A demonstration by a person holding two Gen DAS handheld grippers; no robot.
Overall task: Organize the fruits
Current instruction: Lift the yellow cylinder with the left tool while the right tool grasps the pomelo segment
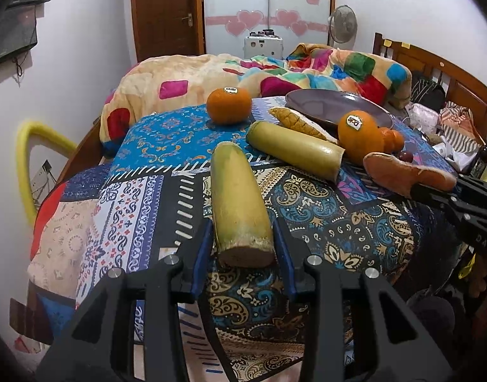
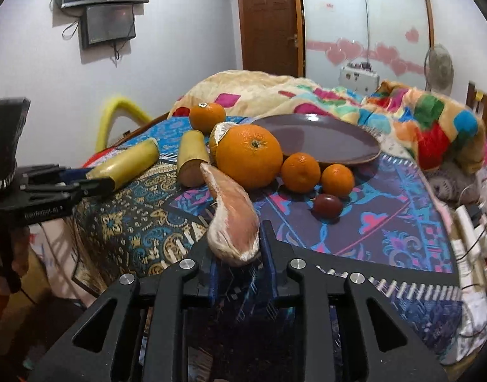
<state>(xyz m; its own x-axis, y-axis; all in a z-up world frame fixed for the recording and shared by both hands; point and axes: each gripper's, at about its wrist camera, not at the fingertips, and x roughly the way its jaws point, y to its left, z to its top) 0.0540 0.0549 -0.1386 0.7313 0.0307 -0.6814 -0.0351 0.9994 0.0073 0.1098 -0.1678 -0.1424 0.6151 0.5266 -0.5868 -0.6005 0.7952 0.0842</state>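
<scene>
The left gripper (image 1: pixel 242 242) is clamping the cut end of a yellow-green sugarcane piece (image 1: pixel 238 197), its blue pads pressing both sides, presumably so the stalk's weight stays close to the grip. The right gripper (image 2: pixel 238 254) is pinching, jaws nearly together, the near end of a peeled pomelo segment (image 2: pixel 232 219); a thin, soft wedge is probably why they are closing so far.

Using the purple plate (image 2: pixel 339 146) as landmark: both held pieces are lying in front of it, well short of its rim, on the patterned cloth (image 2: pixel 386 222). A small dark red fruit (image 2: pixel 328 205) is sitting in front of the plate. Closer to the rim, two small mandarins (image 2: pixel 300 172) are resting side by side, and a large orange (image 2: pixel 249 156) is lying at its left edge. A second sugarcane piece (image 2: pixel 192 159) is lying left of that orange, and another orange (image 2: pixel 207 116) is sitting beyond it, left of the plate.

The plate is empty, so it looks like the fruits' intended destination.
</scene>
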